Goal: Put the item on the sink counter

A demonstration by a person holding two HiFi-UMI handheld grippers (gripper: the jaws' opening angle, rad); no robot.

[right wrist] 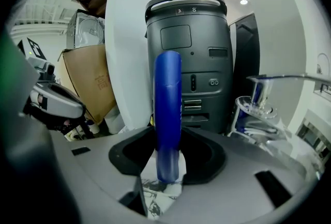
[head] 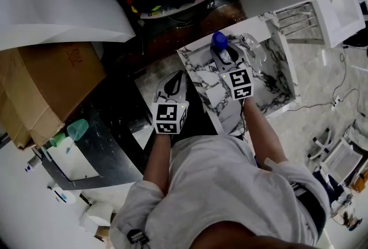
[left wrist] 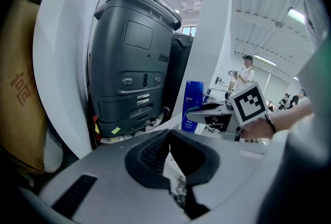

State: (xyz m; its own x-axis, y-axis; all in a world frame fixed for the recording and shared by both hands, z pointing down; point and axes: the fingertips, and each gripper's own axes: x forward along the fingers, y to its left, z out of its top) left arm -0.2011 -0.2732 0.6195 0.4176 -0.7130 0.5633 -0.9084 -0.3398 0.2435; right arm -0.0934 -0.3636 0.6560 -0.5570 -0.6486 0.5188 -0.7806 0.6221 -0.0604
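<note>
Marble-patterned sink counter point(head: 270, 89) lies below both tools and is narrow.

- **Right gripper** point(right wrist: 168, 163): jaws clamped on the upright blue bottle point(right wrist: 168, 109), low over the marble. The base is probably not yet seated; the view is poor at the bottom.
- **Left gripper** point(left wrist: 173, 166): jaws apart with nothing between them, at the counter's left edge.
- **Step, as judged:** placing, near its end. The next move calls for a short straight descent, then release.
- **Edges and room:** a clear glass piece point(right wrist: 258, 112) stands just right of the bottle. The counter's far edge is near, with a dark machine point(right wrist: 189, 57) beyond. Free marble lies nearer the person.
</note>
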